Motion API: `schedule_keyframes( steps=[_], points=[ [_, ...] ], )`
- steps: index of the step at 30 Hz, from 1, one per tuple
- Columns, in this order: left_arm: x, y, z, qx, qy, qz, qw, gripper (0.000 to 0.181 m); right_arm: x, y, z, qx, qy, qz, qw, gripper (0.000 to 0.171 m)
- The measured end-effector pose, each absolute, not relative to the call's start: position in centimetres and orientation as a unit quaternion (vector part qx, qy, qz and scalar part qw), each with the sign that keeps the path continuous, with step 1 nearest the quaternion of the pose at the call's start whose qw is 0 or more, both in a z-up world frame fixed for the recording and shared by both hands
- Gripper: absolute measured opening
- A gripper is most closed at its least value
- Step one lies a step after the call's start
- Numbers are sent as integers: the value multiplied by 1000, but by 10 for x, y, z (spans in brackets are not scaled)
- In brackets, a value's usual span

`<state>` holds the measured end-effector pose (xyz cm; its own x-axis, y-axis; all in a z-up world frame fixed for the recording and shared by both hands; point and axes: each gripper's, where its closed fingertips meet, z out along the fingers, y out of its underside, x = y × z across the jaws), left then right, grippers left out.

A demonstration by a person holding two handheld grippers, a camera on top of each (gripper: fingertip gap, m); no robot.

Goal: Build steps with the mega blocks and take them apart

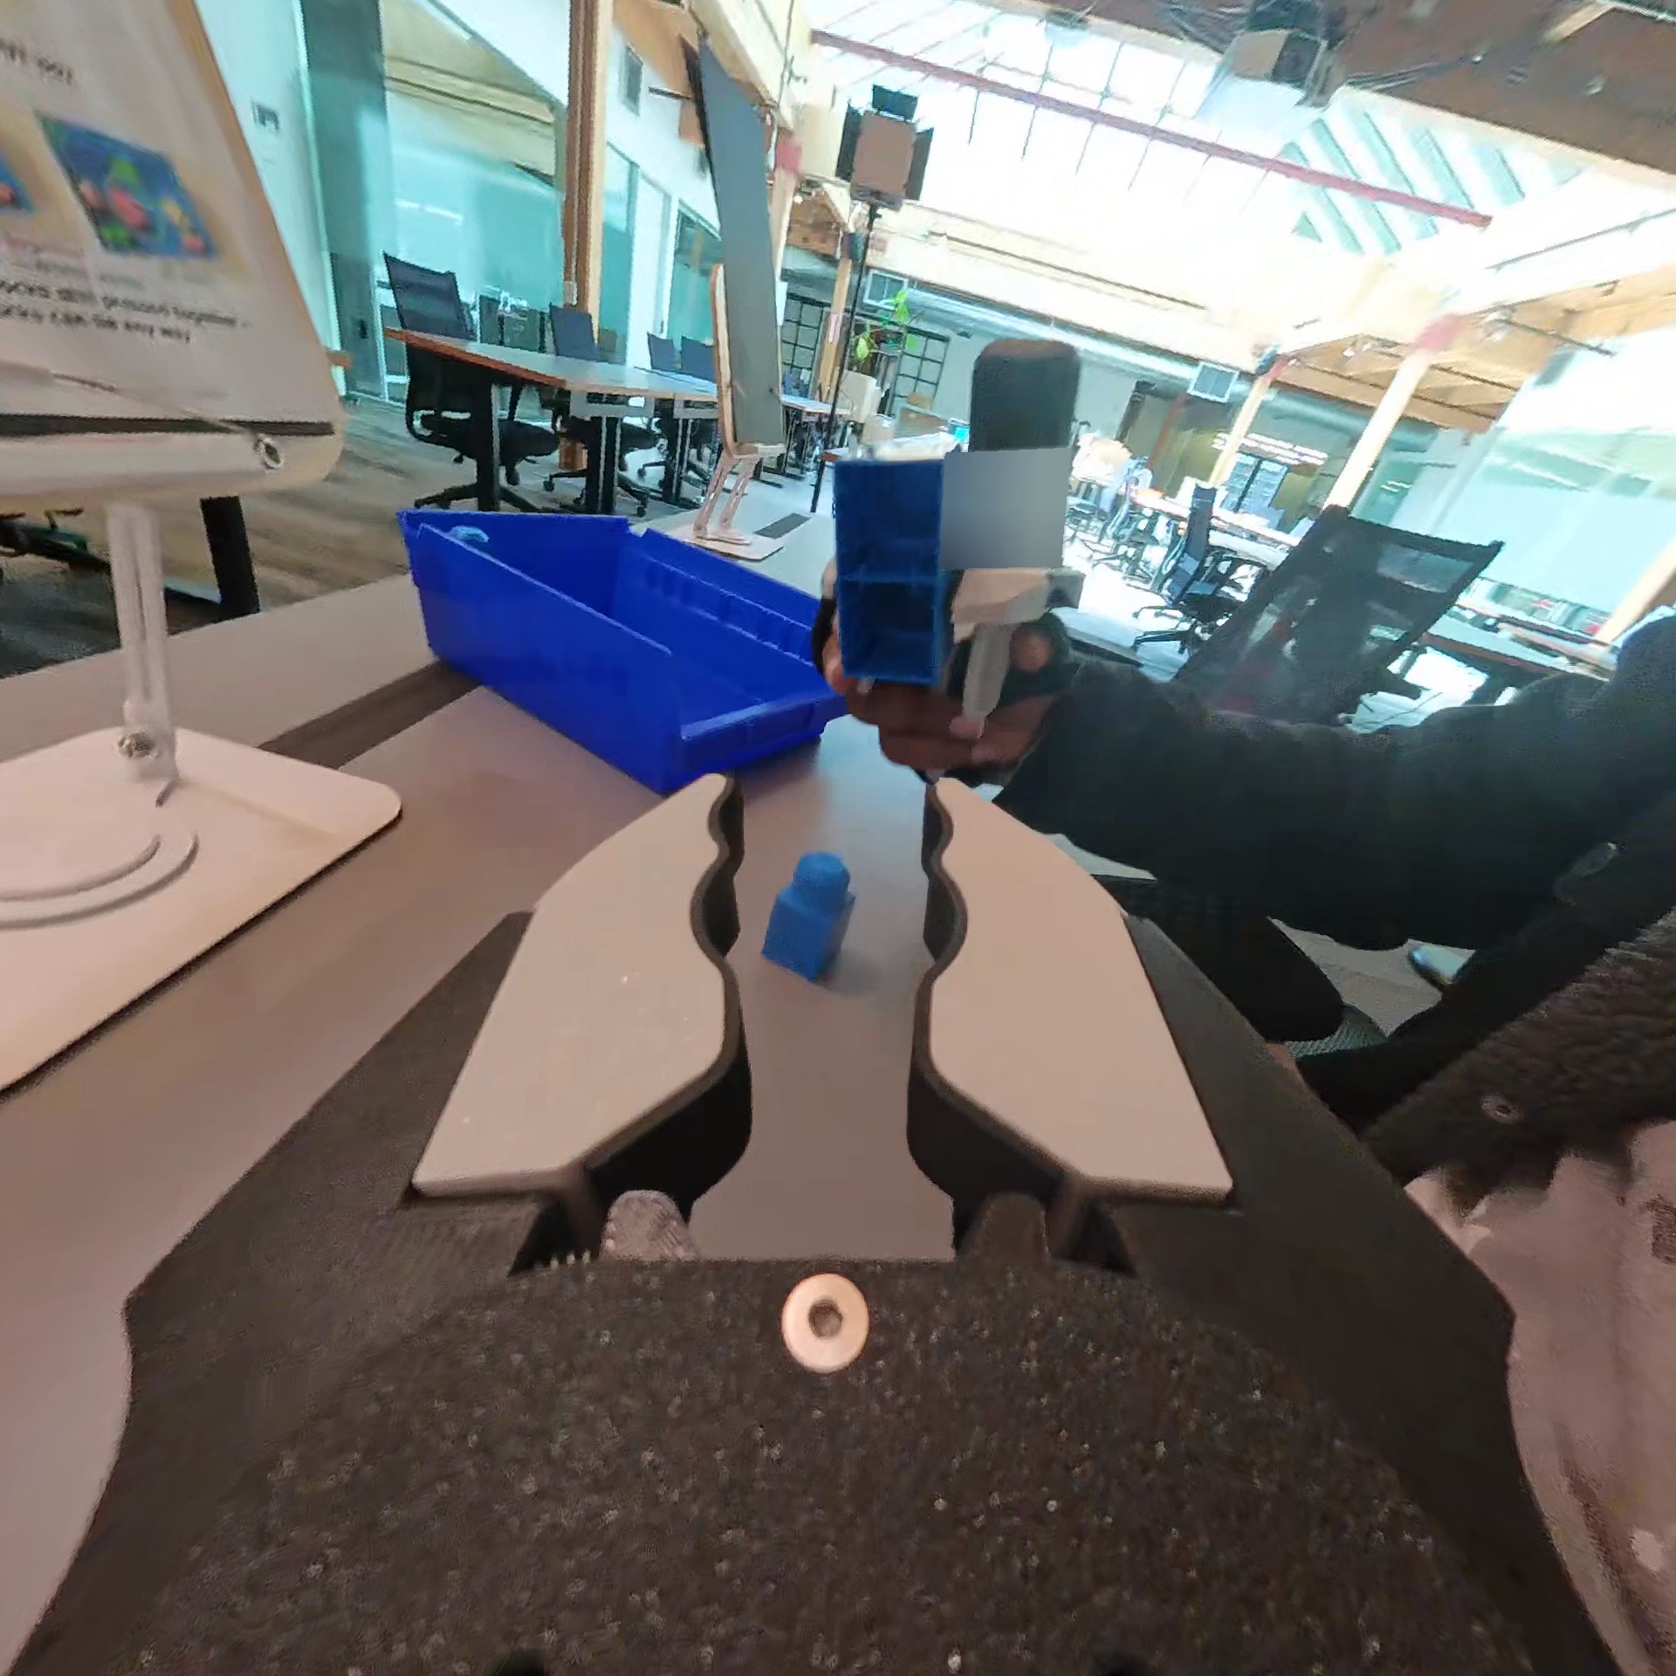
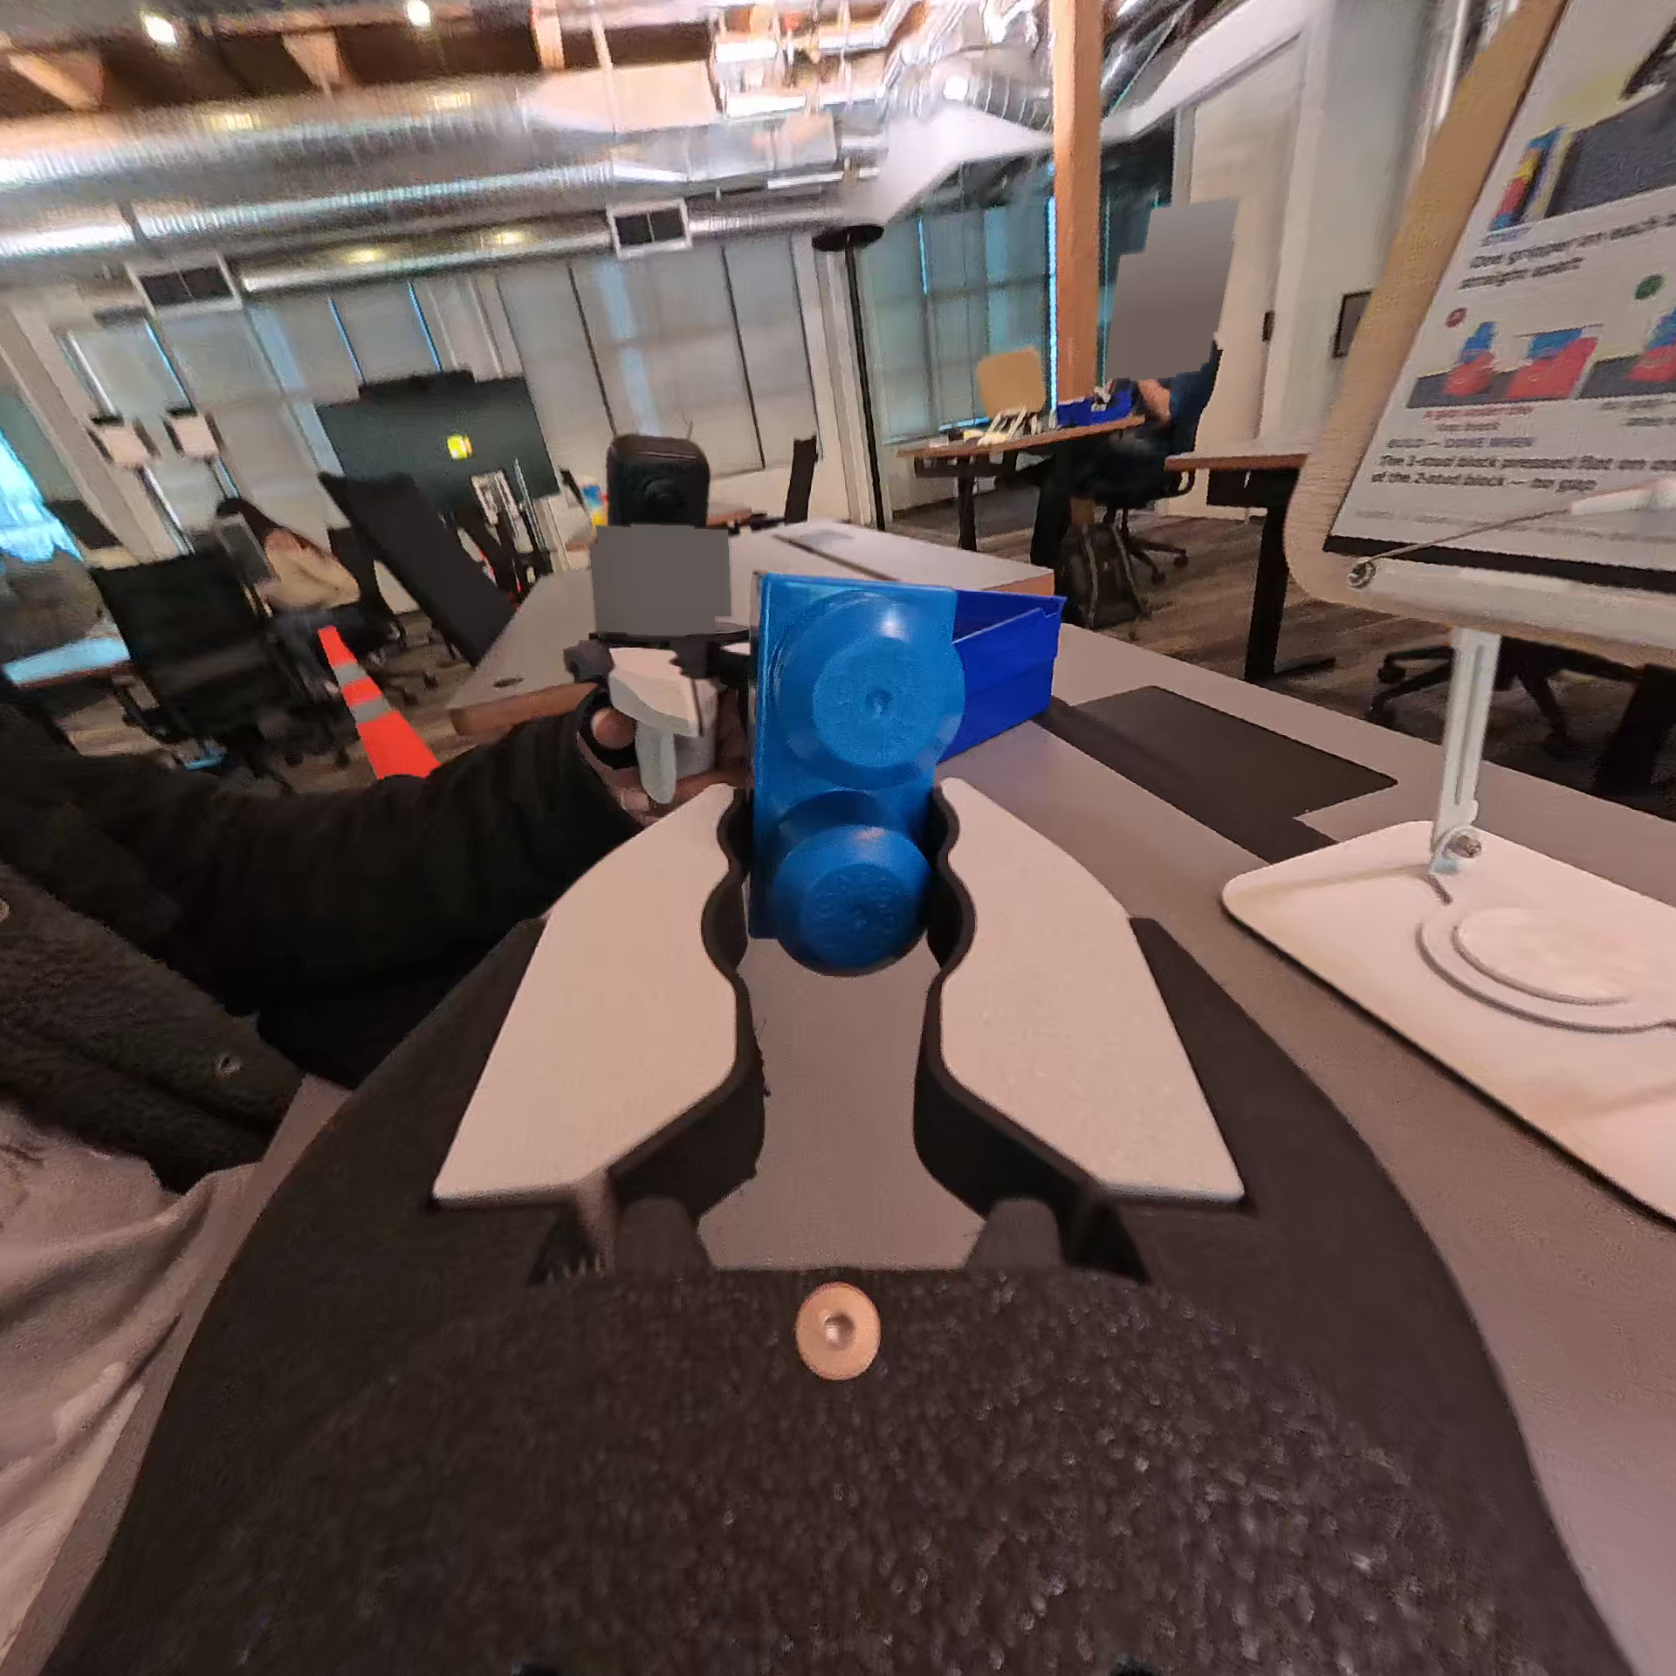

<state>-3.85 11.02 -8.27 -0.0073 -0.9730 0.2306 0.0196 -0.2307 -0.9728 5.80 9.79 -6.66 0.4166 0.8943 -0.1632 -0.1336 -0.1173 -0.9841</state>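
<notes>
My right gripper (image 2: 839,816) clamped on two-stud blue block (image 2: 848,771), smooth moulded plastic, round domed studs facing camera; held up off table, blue bin (image 2: 1007,667) behind it. In left wrist view, same block (image 1: 889,571) shows hollow ribbed underside. My left gripper (image 1: 827,821) spread wide, holding nothing; matte grey finger plates, wavy black inner edges. One-stud blue block (image 1: 807,916) stands on smooth grey table (image 1: 272,1043), between my left fingers, touching neither. White flat-based stand (image 1: 136,816) nearby.

A blue bin (image 1: 626,635) sits on the grey worktop (image 1: 363,952), just beside a white stand (image 1: 136,816) holding an instruction sheet (image 1: 118,199).
</notes>
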Motion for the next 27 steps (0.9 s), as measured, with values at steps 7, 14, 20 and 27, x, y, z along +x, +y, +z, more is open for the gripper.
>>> schedule_keyframes(
  steps=[7,14,20,27],
  points=[
    [-24,94,-82,-541,457,-556,436,46,16,91,-82,-593,-343,453,570,37],
    [-21,93,-84,-543,455,-558,432,50,-27,90,-96,-586,-379,458,551,37],
    [-20,92,-86,-543,458,-560,426,47,-38,88,-101,-583,-386,460,548,37],
    [-19,89,-85,-536,459,-566,425,38,-40,89,-103,-581,-381,462,552,37]
  ],
)
